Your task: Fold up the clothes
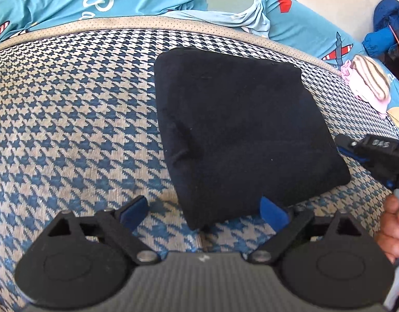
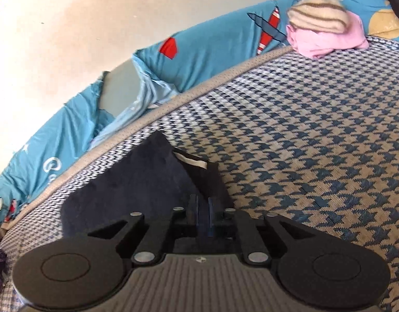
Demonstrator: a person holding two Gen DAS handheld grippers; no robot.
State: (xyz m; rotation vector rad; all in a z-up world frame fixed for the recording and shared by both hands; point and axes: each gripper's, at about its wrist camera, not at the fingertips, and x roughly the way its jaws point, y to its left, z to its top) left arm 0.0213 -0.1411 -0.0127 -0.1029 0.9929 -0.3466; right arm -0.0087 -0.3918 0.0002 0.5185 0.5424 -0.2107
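Already folded compact, the black soft-fabric garment (image 1: 241,130) lies on the houndstooth-patterned cushion (image 1: 69,119). Left tool (image 1: 204,212) gapes wide at its near corner; right tool (image 2: 203,214) pinches its edge, probably to carry it to the pink-and-striped folded pile (image 2: 326,31).

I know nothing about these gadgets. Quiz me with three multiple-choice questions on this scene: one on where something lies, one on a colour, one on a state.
1. Where does the folded garment lie?
A. on the houndstooth mat
B. on the floor
C. in a basket

2. What colour is the folded garment?
A. red
B. black
C. white

3. How does the left gripper stand?
A. shut on cloth
B. open
C. out of view

Answers: 1 A, the patterned mat shows all round it; 2 B, it is dark throughout; 3 B, its blue pads sit wide apart.
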